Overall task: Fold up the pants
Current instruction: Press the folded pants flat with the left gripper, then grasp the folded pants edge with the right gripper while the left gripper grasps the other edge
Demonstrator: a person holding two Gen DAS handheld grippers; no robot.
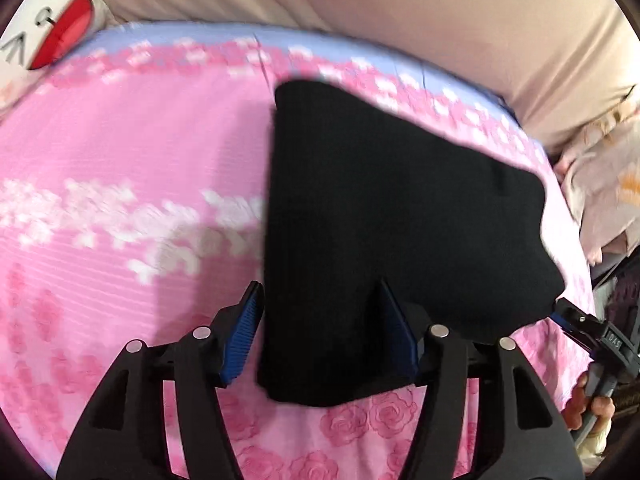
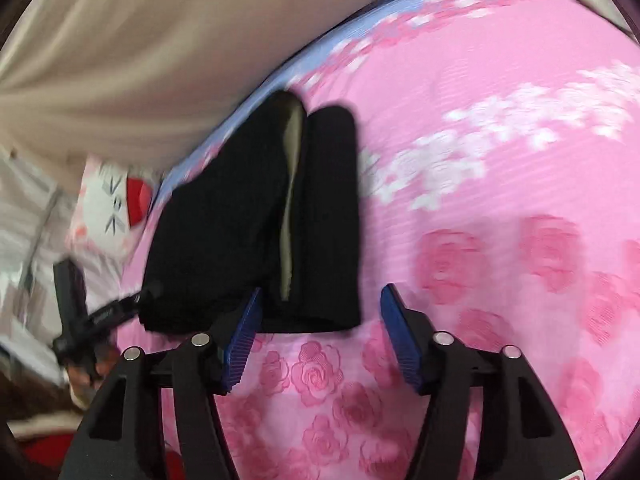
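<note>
Black pants (image 1: 380,200), folded into a thick pad, lie on the pink rose bedspread (image 1: 120,152). My left gripper (image 1: 320,320) straddles their near end: the left pad (image 1: 244,340) sits just beside the cloth edge and the right pad (image 1: 396,336) rests over the cloth, with no squeeze visible. In the right wrist view the pants (image 2: 224,220) show a pale inner strip (image 2: 294,184) along a fold. My right gripper (image 2: 320,316) stands open, its tips at the pants' near edge. Each gripper also appears at a pants corner in the other view: the right one (image 1: 576,320), the left one (image 2: 116,308).
Beige cloth (image 1: 400,8) rises behind the bed's far edge. A white cushion with a red patch (image 1: 60,36) lies at the far left corner. Pale patterned bedding (image 1: 600,184) is bunched at the right. A hand (image 1: 592,408) holds the right gripper.
</note>
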